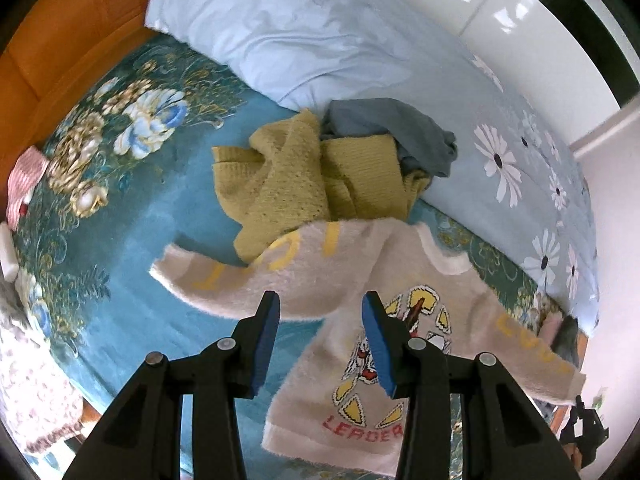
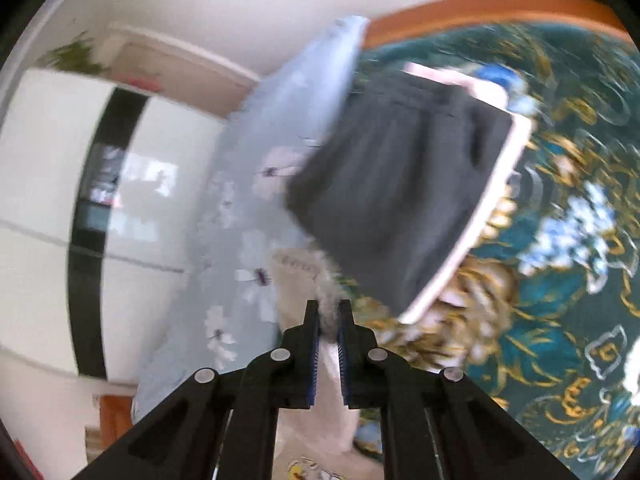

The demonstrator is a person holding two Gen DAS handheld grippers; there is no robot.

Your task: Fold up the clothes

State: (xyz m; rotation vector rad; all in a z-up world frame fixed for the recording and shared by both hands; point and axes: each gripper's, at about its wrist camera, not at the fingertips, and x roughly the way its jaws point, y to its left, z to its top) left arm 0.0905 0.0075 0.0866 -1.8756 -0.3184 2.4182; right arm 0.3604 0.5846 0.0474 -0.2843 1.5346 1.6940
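left gripper [image 1: 320, 320]: jaws standing wide apart, holding nothing; hovering above the near left part of the cream sweater [image 1: 400, 320], roughly where the left sleeve is meeting the body;
right gripper [image 2: 329, 320]: jaws standing narrow, pinching a fuzzy cream fold of the cream sweater [image 2: 332, 360]; which part of the garment this is cannot be told from the blurred right wrist view;
cream sweater: lying spread face up on the teal floral bedspread [image 1: 120, 260], hem nearest, printed word and cartoon motif showing, both sleeves out to left and right; far edge overlapping the yellow-green knit [image 1: 288, 184];
step in hand, as judged: opening stage of folding the sweater, one edge being gripped by the right, the left not yet engaged; next move is calling for the left jaws to be lowering onto the near sleeve or hem and closing on a matching hold, so both can be carrying cloth across the body;
yellow-green knit: crumpled beyond the sweater, with a grey-blue garment [image 1: 400, 132] bunched at its far right;
pale blue floral quilt [image 1: 320, 40]: heaped farthest, along the far right;
left wrist view alone is showing the whole sweater and the unfolded heap; right wrist view alone is showing the pinch, plus a folded dark garment [image 2: 400, 192] lying on something pink-edged on the bedspread, near the quilt.
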